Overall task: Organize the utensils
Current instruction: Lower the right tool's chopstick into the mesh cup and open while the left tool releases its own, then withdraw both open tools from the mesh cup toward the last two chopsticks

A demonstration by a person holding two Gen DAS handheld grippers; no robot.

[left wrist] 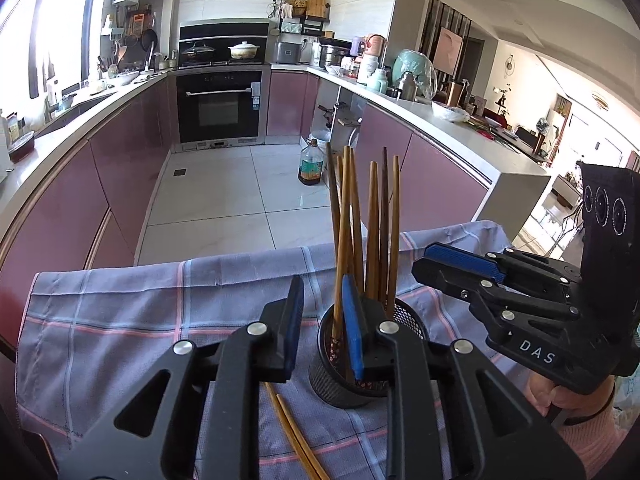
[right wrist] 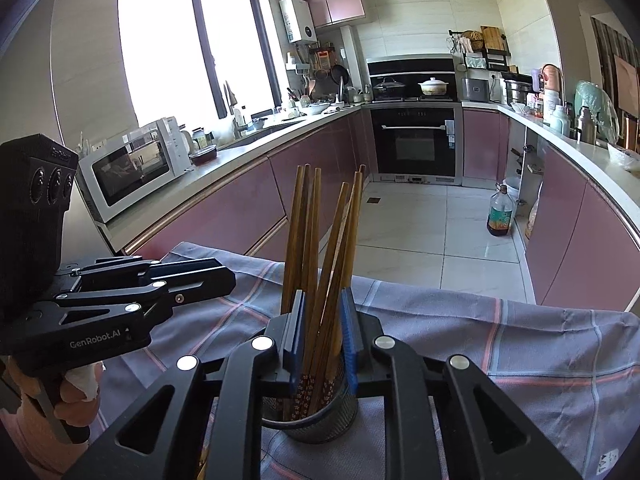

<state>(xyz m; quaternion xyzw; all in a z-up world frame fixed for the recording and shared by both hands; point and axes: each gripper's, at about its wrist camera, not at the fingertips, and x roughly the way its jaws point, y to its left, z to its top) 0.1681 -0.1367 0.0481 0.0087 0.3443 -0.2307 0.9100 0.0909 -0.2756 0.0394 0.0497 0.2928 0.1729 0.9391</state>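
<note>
While we look along our left claw (left wrist: 322, 328), we see its two blue pads standing apart with nothing between them. One pad sits just left of a black mesh cup (left wrist: 340, 380) and the other pad is at the cup's rim. The cup stands on a desk covered with a purple checked cloth (left wrist: 120, 320). Many brown chopsticks (left wrist: 372, 232) stand in the cup with their thin ends pointing up, and they lean a little to different sides. Two more chopsticks (left wrist: 296, 436) lie flat on the cloth, just in front of the cup and under our left claw.

Our right claw (right wrist: 322, 336) is over the same cup (right wrist: 320, 416). Its blue pads are apart, one on each side of the bunch of chopsticks (right wrist: 320, 248). We cannot tell if the pads touch the sticks. From the left side, the right claw (left wrist: 448, 268) shows up to the right of the cup, a bit higher than it.

Behind the desk we see a white floor with a brown bottle (left wrist: 311, 164) on it, pink cupboards and a black oven (left wrist: 219, 108).
</note>
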